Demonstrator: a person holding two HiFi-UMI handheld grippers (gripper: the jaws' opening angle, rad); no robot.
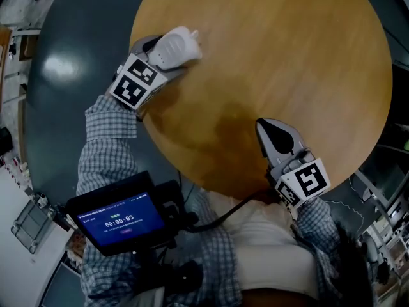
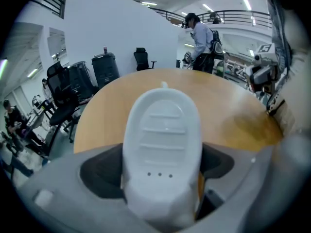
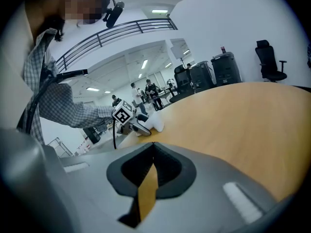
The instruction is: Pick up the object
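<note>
A white, rounded plastic object (image 1: 179, 45) with ribbed grooves and three small dots lies near the left edge of the round wooden table (image 1: 287, 56). My left gripper (image 1: 167, 55) stands around it, one jaw on each side. In the left gripper view the object (image 2: 163, 144) fills most of the gap, and a sliver of table shows between it and the right-hand jaw. My right gripper (image 1: 267, 128) rests over the table's near edge with its jaws closed to a point and nothing between them; in its own view (image 3: 153, 144) the left gripper (image 3: 138, 126) and the object show far off.
A small screen (image 1: 118, 219) with a timer hangs at the person's chest. Dark floor surrounds the table. Black office chairs (image 2: 63, 96) stand to the left beyond the table, and a person (image 2: 200, 38) stands behind it.
</note>
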